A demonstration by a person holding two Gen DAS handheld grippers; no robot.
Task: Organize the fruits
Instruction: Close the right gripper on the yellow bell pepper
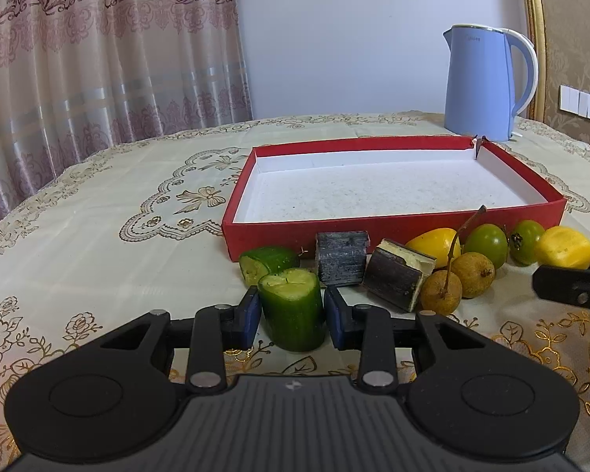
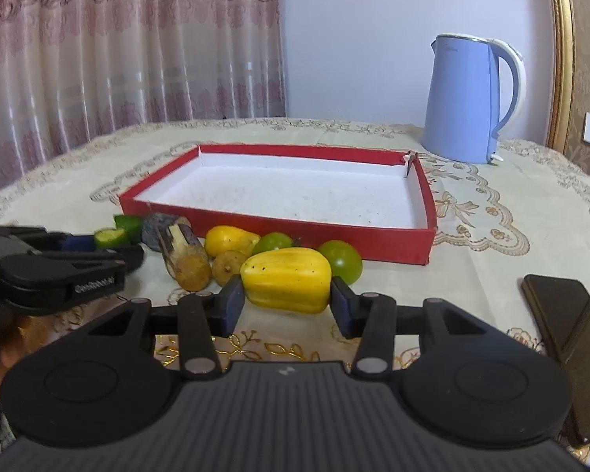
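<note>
A red box (image 1: pixel 389 229) with a white inside lies on the table; it also shows in the right wrist view (image 2: pixel 279 225). Fruits lie in a row before its front wall. My left gripper (image 1: pixel 293 312) is shut on a green cucumber piece (image 1: pixel 293 306) standing upright. A second cucumber piece (image 1: pixel 267 261), two dark sugarcane pieces (image 1: pixel 340 257), two brown longans (image 1: pixel 456 281), green fruits (image 1: pixel 487 244) and yellow fruits (image 1: pixel 432 240) lie beyond. My right gripper (image 2: pixel 287 303) is shut on a yellow fruit (image 2: pixel 287 277); green fruits (image 2: pixel 342 259) lie behind it.
A blue electric kettle (image 1: pixel 483 82) stands behind the box at the back right. A dark phone (image 2: pixel 566 318) lies on the embroidered tablecloth (image 1: pixel 98 212) to the right of my right gripper. Curtains hang behind the table on the left.
</note>
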